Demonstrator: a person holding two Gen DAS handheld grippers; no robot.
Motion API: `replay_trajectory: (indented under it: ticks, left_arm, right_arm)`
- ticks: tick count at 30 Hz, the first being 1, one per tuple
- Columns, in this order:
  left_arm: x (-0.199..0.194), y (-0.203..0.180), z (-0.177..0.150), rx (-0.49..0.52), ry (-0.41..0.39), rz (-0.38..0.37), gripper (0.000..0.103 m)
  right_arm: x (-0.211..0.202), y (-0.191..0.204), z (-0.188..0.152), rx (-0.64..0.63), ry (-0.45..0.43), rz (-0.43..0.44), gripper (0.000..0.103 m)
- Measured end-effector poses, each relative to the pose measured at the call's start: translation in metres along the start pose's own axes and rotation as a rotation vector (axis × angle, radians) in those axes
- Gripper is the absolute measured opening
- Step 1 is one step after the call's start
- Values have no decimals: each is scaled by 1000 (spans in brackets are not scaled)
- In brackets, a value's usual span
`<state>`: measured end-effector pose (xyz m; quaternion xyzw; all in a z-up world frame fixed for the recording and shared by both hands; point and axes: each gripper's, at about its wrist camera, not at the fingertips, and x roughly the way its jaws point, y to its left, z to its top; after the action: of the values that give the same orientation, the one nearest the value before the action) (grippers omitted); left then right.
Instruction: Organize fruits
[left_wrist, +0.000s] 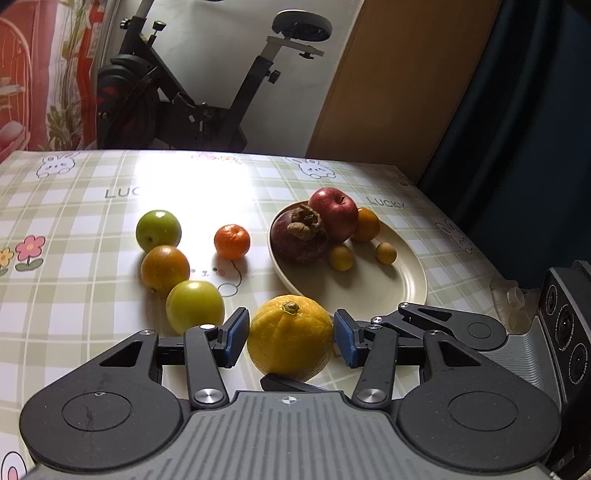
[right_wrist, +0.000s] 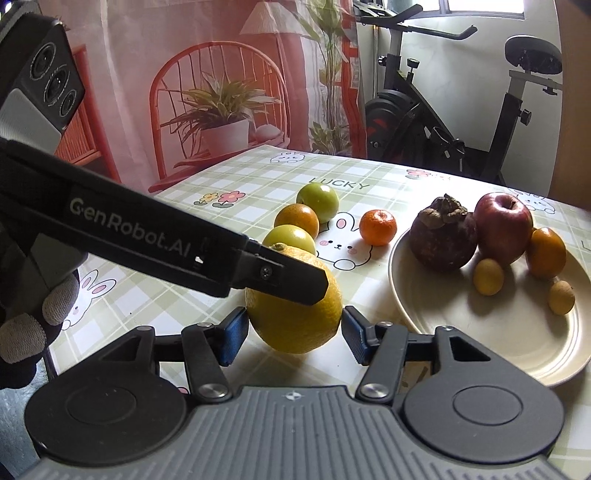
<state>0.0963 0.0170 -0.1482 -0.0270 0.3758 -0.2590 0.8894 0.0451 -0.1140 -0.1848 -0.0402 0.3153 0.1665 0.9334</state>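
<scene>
A big yellow citrus sits on the tablecloth between the blue pads of my left gripper, which is open around it with small gaps. In the right wrist view the same yellow citrus also lies between the pads of my right gripper, open too; the left gripper's finger crosses over it. A cream plate holds a dark mangosteen-like fruit, a red apple, an orange and two small yellow fruits.
Two green fruits, an orange and a tangerine lie loose left of the plate. An exercise bike stands behind the table. The table's right edge runs near the plate.
</scene>
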Motion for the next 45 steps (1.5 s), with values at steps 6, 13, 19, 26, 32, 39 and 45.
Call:
replay_trajectory:
  ticks: [6,13,19,26,32,39,45]
  left_arm:
    - [3,-30,22,82,-20,-11,53]
    - [34,-70,49,178,-25,-69,52]
    - [83,-80,63,163,35,-92,52]
    - [119,-91,73,166,82,-77,47]
    - [128,-91,74,160,90,-70,46]
    - [120,-83,78,139,67,-62,46]
    - [100,-71,77,82,21,-48,47]
  right_arm:
    - [-22,-8,8,15,-67,-27,58]
    - [-50,-37,14,37,-132,-103,58]
    - [-56,-76,14,108,-135,-179,58]
    - [-41,-117,10,153,-84,-222,58]
    - [-29,-138,6,213,-47,-245,58]
    - [-22,-146,9,226,-51,-275,58]
    - [-21,-143,14,215,-38,-318,59]
